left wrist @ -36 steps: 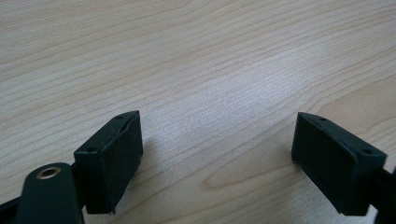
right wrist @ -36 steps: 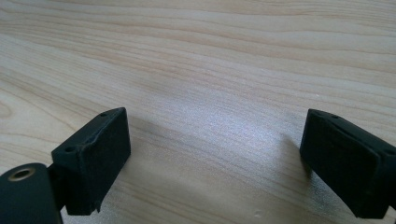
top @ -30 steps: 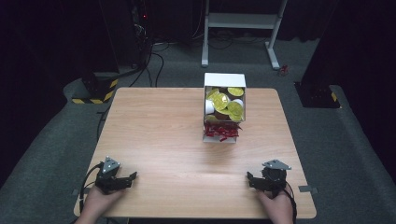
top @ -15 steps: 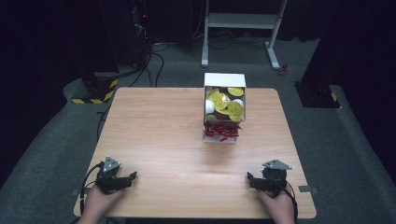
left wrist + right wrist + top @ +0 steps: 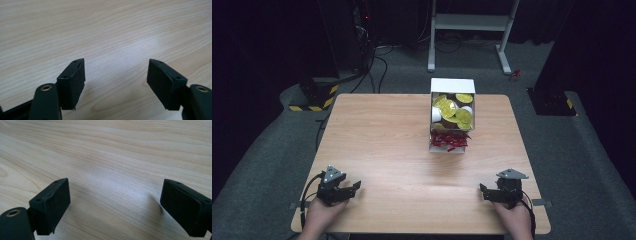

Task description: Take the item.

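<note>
The left gripper (image 5: 354, 186) rests near the front left corner of the table (image 5: 382, 135); its jaws have just been closing but stand apart, with nothing between them. The right gripper (image 5: 482, 192) rests near the front right corner, jaws wide and empty. The white box (image 5: 452, 86) of yellow-lidded cups (image 5: 447, 108) sits at the far edge, well apart from both.
</note>
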`<state>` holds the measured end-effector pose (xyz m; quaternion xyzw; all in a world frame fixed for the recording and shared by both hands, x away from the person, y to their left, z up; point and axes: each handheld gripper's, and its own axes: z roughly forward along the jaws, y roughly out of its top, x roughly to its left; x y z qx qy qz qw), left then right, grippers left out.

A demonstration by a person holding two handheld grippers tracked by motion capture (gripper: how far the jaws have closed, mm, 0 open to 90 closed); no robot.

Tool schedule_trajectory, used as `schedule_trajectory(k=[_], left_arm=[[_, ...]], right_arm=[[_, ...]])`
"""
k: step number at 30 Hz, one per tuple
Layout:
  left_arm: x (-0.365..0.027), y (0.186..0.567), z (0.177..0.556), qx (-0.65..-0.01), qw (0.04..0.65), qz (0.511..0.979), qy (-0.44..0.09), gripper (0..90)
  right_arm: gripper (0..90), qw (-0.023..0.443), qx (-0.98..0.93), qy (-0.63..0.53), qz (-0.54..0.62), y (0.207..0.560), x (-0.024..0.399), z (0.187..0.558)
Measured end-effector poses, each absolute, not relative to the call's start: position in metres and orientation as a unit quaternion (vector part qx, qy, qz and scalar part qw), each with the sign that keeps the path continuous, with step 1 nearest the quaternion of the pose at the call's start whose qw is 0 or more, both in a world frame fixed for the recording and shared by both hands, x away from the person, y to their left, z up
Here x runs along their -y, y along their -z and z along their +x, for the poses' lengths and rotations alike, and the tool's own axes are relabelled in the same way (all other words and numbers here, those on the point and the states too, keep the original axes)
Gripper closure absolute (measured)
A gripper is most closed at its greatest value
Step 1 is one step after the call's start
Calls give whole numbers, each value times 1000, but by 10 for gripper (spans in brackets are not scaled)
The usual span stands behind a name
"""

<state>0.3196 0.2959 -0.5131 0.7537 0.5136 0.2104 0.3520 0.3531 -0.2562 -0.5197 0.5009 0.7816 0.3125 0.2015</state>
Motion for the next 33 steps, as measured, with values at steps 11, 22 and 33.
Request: schedule_trajectory(k=[11,22,33], left_arm=[[-257,498,335,-501,384,743,-220,319],[-224,475,353,-477,416,743,-219,320],[-188,460,366,-452,435,749,-215,335]], right_arm=[[95,198,-776,-318,507,520,266,359],[98,198,-776,-316,509,520,268,358],[103,198,-778,-311,509,522,268,358]])
